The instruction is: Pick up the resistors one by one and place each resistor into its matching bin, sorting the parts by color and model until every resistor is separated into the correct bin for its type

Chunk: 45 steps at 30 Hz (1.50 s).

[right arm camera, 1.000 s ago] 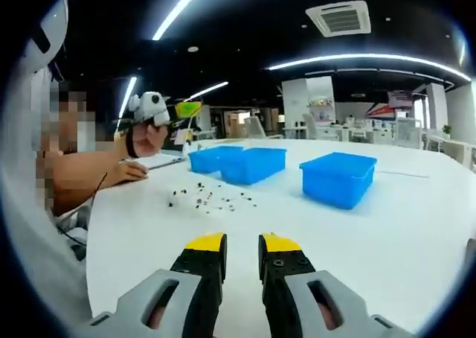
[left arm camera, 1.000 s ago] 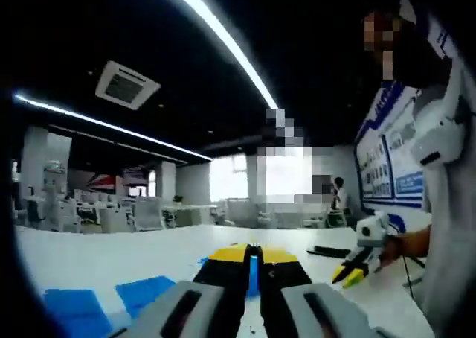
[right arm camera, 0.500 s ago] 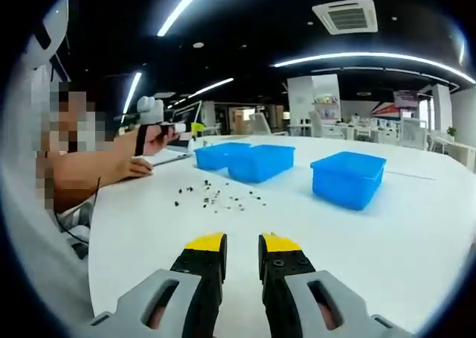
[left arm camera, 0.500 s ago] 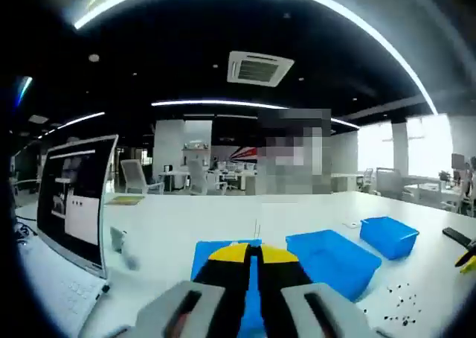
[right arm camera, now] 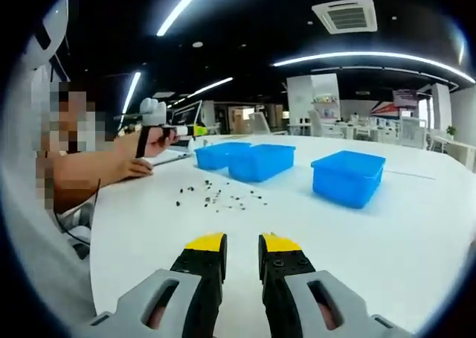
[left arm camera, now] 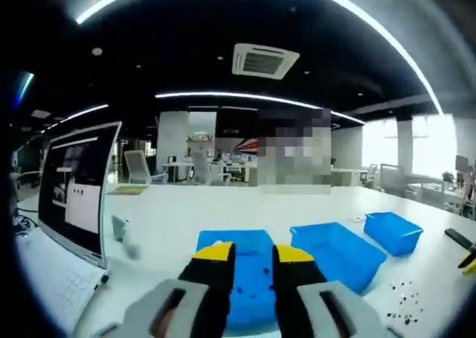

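Observation:
Small dark resistors (right arm camera: 219,198) lie scattered on the white table (right arm camera: 387,256), in front of three blue bins (right arm camera: 260,161). My right gripper (right arm camera: 242,243) hovers low over bare table short of them, jaws a little apart with nothing between. A hand holds my left gripper (right arm camera: 198,130) up beside the far bin (right arm camera: 216,155). In the left gripper view, the left gripper (left arm camera: 254,254) is open above the nearest blue bin (left arm camera: 249,293), which has a few dark specks inside. Two more bins (left arm camera: 338,252) stand to its right, with loose resistors (left arm camera: 398,293) beyond.
An open laptop (left arm camera: 74,189) stands at the left in the left gripper view. A person's forearm (right arm camera: 89,174) rests on the table edge. Desks and chairs (left arm camera: 201,170) fill the office behind. Bare white table (right arm camera: 416,226) stretches right of the bins.
The left view swung from the person toward the bins a second ago. Since half a second ago the left gripper's jaws have parted over the nearest bin. The right gripper has barely moved.

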Each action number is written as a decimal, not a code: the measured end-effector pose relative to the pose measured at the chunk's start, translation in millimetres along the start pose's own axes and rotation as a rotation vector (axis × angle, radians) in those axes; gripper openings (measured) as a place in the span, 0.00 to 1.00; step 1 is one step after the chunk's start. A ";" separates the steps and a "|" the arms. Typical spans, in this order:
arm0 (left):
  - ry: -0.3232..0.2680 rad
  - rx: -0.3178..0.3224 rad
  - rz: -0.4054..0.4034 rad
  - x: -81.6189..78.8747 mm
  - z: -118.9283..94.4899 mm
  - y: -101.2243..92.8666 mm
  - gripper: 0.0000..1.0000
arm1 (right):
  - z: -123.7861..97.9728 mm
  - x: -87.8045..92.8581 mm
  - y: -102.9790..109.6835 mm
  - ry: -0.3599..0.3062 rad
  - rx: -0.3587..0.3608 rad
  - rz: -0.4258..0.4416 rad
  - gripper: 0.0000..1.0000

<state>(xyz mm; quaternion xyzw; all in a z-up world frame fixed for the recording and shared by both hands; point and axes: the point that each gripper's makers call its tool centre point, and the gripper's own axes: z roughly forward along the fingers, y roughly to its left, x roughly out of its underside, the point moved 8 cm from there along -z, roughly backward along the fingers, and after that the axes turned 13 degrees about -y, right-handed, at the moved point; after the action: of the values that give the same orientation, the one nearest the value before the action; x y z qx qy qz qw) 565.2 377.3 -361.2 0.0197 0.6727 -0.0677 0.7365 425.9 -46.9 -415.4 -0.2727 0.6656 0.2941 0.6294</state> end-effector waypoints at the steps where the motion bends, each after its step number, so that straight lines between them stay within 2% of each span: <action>1: 0.000 -0.003 -0.006 -0.2 -0.1 0.2 0.23 | -0.2 -0.2 -0.6 0.000 0.002 0.000 0.19; 15: -0.021 0.042 0.025 -9.2 -7.3 -7.7 0.21 | 0.6 3.2 -0.6 0.000 0.003 0.013 0.19; 20: -0.056 0.095 0.042 -16.8 -12.8 -18.2 0.21 | 2.1 2.1 0.8 0.000 -0.004 0.009 0.19; 22: -0.079 0.146 0.043 -20.6 -15.3 -25.5 0.21 | 2.2 1.8 1.1 -0.002 -0.005 0.010 0.19; 25: -0.104 0.301 0.059 -25.3 -21.7 -43.7 0.21 | 1.8 3.1 0.5 0.001 -0.003 0.013 0.19; 28: -0.099 0.528 0.150 -25.2 -33.6 -68.0 0.20 | 1.1 3.8 0.3 0.002 -0.003 0.014 0.19; 29: -0.075 0.602 0.185 -23.6 -38.7 -76.1 0.19 | 0.9 4.1 0.0 0.003 -0.003 0.014 0.19; 31: -0.002 0.689 0.234 -20.5 -46.9 -89.3 0.18 | 0.8 4.8 -0.6 0.004 -0.002 0.014 0.19; 32: 0.007 0.743 0.239 -20.9 -49.3 -95.1 0.18 | 0.7 5.1 -0.9 0.004 0.000 0.016 0.19; 33: 0.026 0.845 0.237 -21.4 -55.9 -104.8 0.18 | 0.6 5.9 -2.2 0.004 0.000 0.017 0.19; 35: 0.100 1.022 0.230 -19.7 -69.9 -121.1 0.18 | 0.7 6.5 -2.5 0.005 -0.001 0.017 0.19; 36: 0.127 1.080 0.273 -18.0 -74.7 -127.0 0.18 | 0.7 6.8 -2.4 0.005 -0.001 0.018 0.19; 37: 0.152 1.097 0.310 -14.8 -77.1 -131.3 0.19 | 0.6 7.1 -2.0 0.005 -0.002 0.019 0.19; 39: 0.282 1.135 0.303 -3.8 -83.6 -138.9 0.20 | 0.3 7.8 -1.6 0.007 -0.003 0.019 0.19; 42: 0.389 1.194 0.354 13.2 -89.0 -146.2 0.21 | -0.3 8.0 -1.0 0.005 -0.002 0.018 0.19; 44: 0.491 1.214 0.374 26.3 -93.4 -148.8 0.19 | -1.4 6.8 -1.2 0.000 0.000 0.017 0.19; 45: 0.561 1.214 0.368 32.2 -95.9 -148.4 0.19 | -1.9 6.5 -1.3 -0.002 0.002 0.018 0.19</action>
<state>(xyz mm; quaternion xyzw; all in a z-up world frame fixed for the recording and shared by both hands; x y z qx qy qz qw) 454.5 239.6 -393.0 0.5588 0.6666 -0.2987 0.3927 425.2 -49.1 -421.9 -0.2658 0.6676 0.2995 0.6276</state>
